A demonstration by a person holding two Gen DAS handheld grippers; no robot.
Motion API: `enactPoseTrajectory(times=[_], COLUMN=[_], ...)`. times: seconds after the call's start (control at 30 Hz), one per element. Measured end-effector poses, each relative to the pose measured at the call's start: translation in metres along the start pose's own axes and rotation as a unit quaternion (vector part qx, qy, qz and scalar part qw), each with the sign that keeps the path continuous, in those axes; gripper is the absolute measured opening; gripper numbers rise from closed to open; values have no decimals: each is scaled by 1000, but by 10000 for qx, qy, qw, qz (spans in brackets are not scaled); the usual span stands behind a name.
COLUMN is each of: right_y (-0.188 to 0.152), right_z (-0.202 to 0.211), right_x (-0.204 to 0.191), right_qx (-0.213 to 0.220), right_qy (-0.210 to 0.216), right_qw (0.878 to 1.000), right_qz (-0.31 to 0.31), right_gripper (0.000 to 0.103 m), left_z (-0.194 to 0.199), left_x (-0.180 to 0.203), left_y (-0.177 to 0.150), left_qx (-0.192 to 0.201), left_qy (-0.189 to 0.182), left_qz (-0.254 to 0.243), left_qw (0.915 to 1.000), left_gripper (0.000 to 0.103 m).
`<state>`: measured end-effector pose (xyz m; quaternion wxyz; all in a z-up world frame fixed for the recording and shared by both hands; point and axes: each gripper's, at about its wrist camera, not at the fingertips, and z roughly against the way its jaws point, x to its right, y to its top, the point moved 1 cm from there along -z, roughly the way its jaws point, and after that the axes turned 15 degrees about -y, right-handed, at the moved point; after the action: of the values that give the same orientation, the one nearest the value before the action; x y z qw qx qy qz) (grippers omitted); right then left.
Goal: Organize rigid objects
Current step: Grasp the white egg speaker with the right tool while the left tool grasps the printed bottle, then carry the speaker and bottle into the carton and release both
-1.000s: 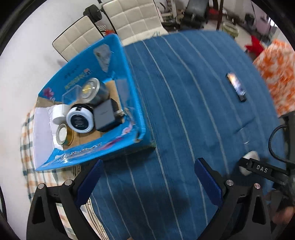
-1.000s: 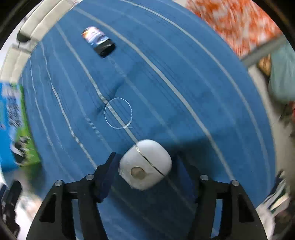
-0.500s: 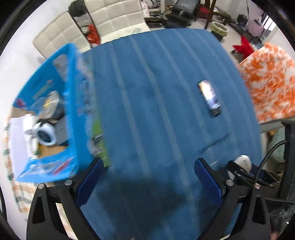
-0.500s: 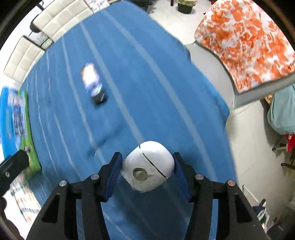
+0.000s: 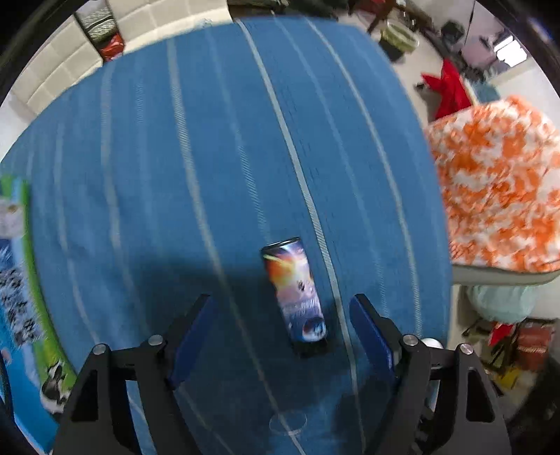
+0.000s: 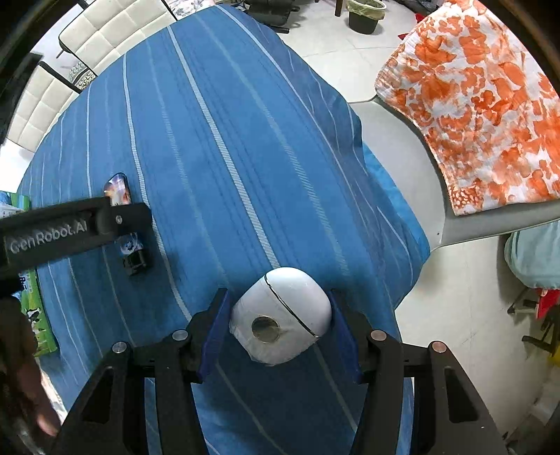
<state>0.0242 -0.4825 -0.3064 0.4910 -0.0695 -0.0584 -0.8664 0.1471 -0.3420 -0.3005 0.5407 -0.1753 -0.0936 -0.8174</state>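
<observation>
My right gripper (image 6: 280, 315) is shut on a white rounded case (image 6: 280, 315) and holds it above the blue striped tablecloth (image 6: 227, 140). A slim device with a colourful printed cover (image 5: 295, 290) lies flat on the cloth. My left gripper (image 5: 283, 332) is open and hovers over it, with the device between the blue fingers (image 5: 371, 332), nearer the right one. In the right wrist view the device (image 6: 134, 252) lies at the left, partly hidden by the left gripper's black body (image 6: 70, 231).
The blue and green box (image 5: 21, 297) stands at the left edge of the table. An orange patterned cloth (image 6: 472, 105) covers a surface to the right. White chairs (image 6: 105, 31) stand at the far end. The table's right edge drops to the floor.
My left gripper has swung right from the box to over the printed device. My right gripper closed on the white case and lifted it off the cloth.
</observation>
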Motion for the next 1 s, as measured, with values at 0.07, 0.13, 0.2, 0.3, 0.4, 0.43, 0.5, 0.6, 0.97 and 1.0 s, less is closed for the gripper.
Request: enactPoseTrajectory(times=[0.07, 0.13, 0.2, 0.3, 0.4, 0.43, 0.5, 0.6, 0.97, 1.0], right_y=[-1, -1, -2, -3, -8, -10, -15, -25, -75, -82], right_z=[1, 2, 6, 15, 30, 35, 49, 73, 190, 204], right_x=[-1, -3, -5, -9, -18, -20, -27, -42, -105, -115], right_qx=[15, 24, 34, 116, 278, 319, 425, 652, 1461, 1567], right_qy=[-18, -46, -4, 77, 139, 157, 229, 284, 673, 711], right_qw=[10000, 10000, 10000, 9999, 9994, 9992, 9985, 9965, 9821, 9799], right_qz=[21, 54, 57, 79, 157, 183, 264, 445, 978, 1009], right_gripper=[58, 58, 58, 58, 58, 58, 58, 58, 58, 58], left_z=[-2, -2, 2, 8, 19, 23, 31, 49, 177, 187], left_x=[8, 9, 6, -6, -17, -20, -24, -30, -70, -73], left_y=[-1, -1, -4, -13, -26, -31, -43, -58, -123, -127], left_qx=[93, 124, 203, 215, 270, 295, 346, 521, 1559, 1631], left_qy=[211, 359, 527, 504, 450, 469, 443, 428, 161, 158], left_qz=[-220, -328, -397, -369, -282, -291, -307, -304, -116, -113], left_qw=[9995, 9987, 9976, 9978, 9982, 9980, 9979, 9973, 9876, 9864], left_gripper=[50, 37, 23, 22, 22, 22, 22, 22, 22, 22])
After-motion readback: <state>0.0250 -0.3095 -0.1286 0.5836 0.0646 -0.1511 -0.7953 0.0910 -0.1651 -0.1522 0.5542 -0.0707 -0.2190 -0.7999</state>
